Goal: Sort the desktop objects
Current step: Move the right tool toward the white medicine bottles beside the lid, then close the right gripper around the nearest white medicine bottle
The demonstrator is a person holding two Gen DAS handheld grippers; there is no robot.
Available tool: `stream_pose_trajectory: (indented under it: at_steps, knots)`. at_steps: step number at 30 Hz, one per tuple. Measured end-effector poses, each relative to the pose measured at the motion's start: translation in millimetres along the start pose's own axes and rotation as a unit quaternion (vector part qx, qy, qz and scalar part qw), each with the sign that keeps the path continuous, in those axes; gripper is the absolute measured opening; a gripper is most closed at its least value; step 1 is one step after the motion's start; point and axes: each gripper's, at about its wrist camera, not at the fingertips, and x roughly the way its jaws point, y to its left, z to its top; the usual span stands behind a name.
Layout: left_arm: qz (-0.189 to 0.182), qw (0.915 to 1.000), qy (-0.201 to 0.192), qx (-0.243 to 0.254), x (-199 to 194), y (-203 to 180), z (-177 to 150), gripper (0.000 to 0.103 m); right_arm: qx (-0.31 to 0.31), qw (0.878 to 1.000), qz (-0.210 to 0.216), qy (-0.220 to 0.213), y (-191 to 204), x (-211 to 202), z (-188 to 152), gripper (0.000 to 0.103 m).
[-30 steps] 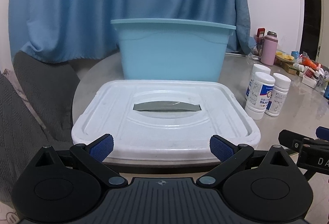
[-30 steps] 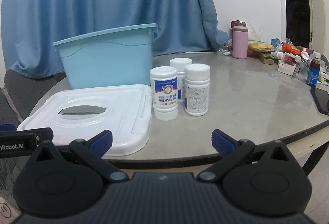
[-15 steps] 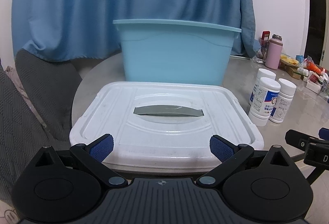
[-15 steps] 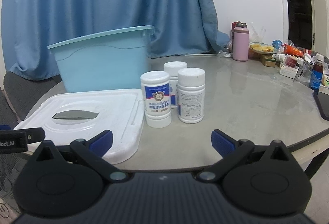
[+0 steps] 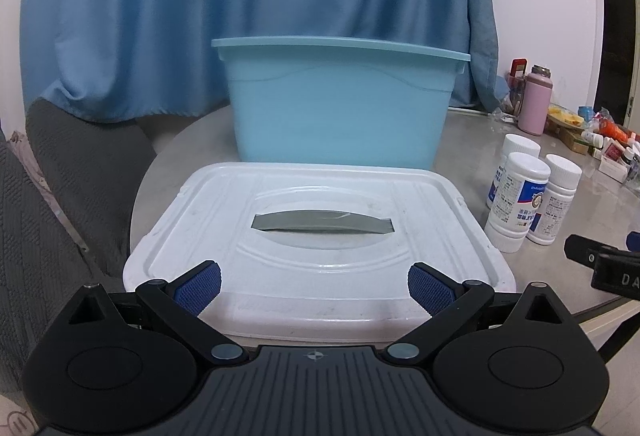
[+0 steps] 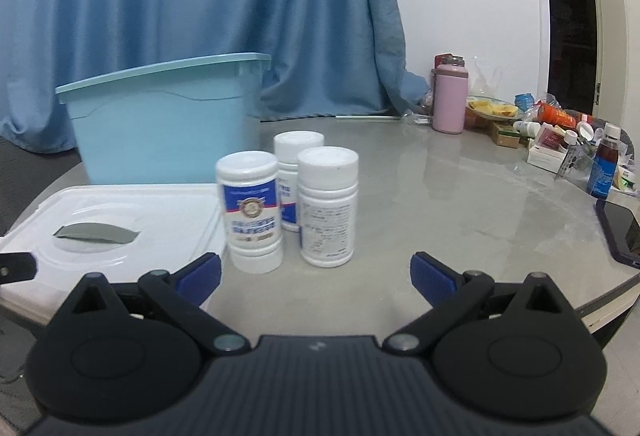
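Both claws are spread wide and hold nothing. Left claw (image 5: 314,286) hovers at the near edge of the white lid (image 5: 320,236), which lies flat on the tabletop (image 5: 592,203) with a grey slot at its centre; its blue pads (image 5: 198,286) sit over the lid's front rim, though contact cannot be judged. Behind the lid stands the blue bin (image 5: 340,107), close to its far edge. Right claw (image 6: 316,276) faces three white bottles (image 6: 288,195) standing upright in a tight cluster just right of the lid (image 6: 120,220), with the bin (image 6: 164,119) behind on the left. A pink flask (image 6: 450,99) and a clutter of small packages stand well apart at the far right, and a dark phone (image 6: 620,232) lies near the tabletop's right edge.
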Motion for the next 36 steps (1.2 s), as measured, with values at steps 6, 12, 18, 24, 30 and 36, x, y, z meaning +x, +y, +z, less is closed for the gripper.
stream_pose_trajectory:
  at_steps: [6, 12, 18, 24, 30, 36]
  knots:
    - [0.001, 1.0000, -0.002, 0.002, 4.5, 0.0, 4.5, 0.101, 0.008, 1.000, -0.009, 0.000, -6.8, 14.2, 3.4, 0.102]
    - [0.001, 1.0000, 0.000, 0.003, 13.7, -1.0, 11.4, 0.101, 0.014, 1.000, -0.014, 0.003, -12.3, 28.8, 8.0, 0.102]
    - [0.001, 1.0000, 0.004, 0.004, 23.9, -1.9, 16.9, 0.101, 0.019, 1.000, -0.022, 0.004, -19.1, 43.8, 12.0, 0.102]
    - [-0.004, 1.0000, 0.003, 0.006, 32.0, -4.9, 21.8, 0.101, 0.018, 1.000, -0.025, 0.004, -24.4, 60.1, 19.1, 0.102]
    - [-0.003, 1.0000, 0.008, 0.003, 39.5, -5.2, 25.8, 0.101, 0.024, 0.999, -0.022, 0.007, -26.9, 76.1, 22.1, 0.102]
    - [0.002, 0.9999, 0.011, 0.005, 45.4, -4.6, 28.4, 0.101, 0.020, 1.000, -0.017, 0.009, -25.3, 90.2, 23.2, 0.102]
